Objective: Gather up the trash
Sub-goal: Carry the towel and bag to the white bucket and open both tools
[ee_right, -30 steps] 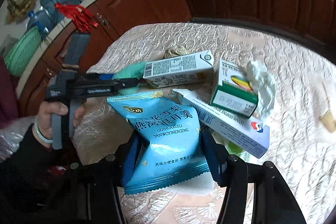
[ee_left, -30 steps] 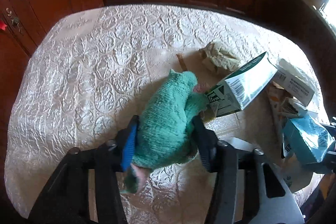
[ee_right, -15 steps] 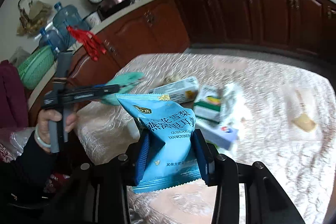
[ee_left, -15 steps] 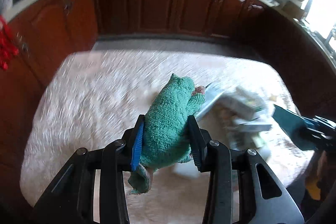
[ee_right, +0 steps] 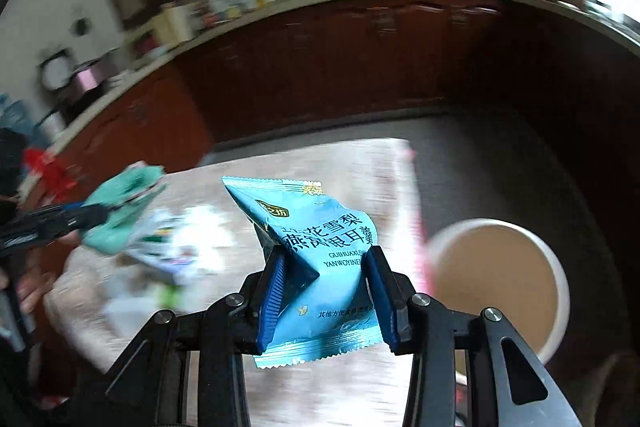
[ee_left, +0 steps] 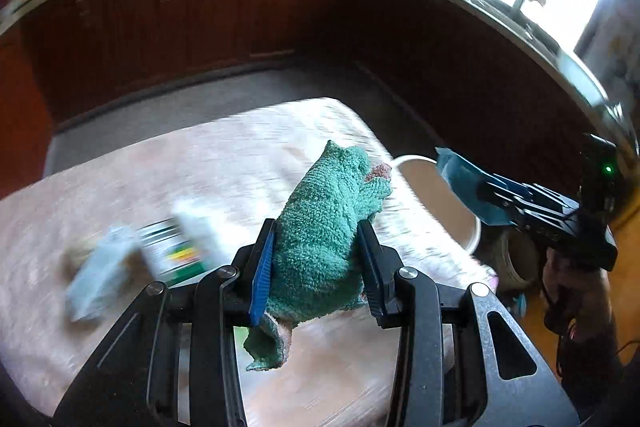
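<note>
Trash packet (ee_right: 320,267) clamped in right gripper (ee_right: 326,287), near bin (ee_right: 500,287) — left gripper (ee_left: 316,267) pinches green cloth (ee_left: 324,227), likely for wiping.

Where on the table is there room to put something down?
The table is bare on its far side, toward the cabinets, and in front near the cloth. The left is crowded with boxes.
</note>
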Action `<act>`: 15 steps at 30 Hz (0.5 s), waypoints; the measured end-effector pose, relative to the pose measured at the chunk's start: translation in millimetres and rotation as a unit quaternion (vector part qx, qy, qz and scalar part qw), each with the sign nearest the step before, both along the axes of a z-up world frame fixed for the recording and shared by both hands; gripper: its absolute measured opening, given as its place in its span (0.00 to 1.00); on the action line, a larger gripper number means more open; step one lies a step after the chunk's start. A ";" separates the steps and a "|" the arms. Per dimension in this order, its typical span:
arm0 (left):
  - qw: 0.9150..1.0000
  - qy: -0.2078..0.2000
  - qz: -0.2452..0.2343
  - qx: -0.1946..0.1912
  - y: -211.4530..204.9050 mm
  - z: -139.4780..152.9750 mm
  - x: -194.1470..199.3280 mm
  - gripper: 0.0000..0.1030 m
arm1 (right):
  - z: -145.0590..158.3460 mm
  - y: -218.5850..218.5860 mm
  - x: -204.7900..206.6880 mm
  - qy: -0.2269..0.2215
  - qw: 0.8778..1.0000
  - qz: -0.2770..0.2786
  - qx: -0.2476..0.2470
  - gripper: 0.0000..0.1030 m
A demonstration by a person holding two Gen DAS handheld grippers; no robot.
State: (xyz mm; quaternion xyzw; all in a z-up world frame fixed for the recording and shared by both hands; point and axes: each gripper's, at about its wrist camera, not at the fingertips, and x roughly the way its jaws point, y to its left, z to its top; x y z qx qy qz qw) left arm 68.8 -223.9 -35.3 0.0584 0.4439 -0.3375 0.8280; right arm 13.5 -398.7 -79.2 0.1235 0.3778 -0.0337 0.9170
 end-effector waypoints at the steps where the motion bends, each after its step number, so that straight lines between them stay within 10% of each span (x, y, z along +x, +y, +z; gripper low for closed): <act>1: 1.000 0.008 -0.012 0.000 -20.2 -3.9 0.3 0.36 | -3.5 -12.0 -3.5 0.006 1.000 -0.018 -0.005 0.38; 15: 0.993 0.094 -0.067 0.002 -199.5 -73.4 7.2 0.43 | -83.6 -136.5 -13.1 0.095 0.982 -0.162 -0.010 0.38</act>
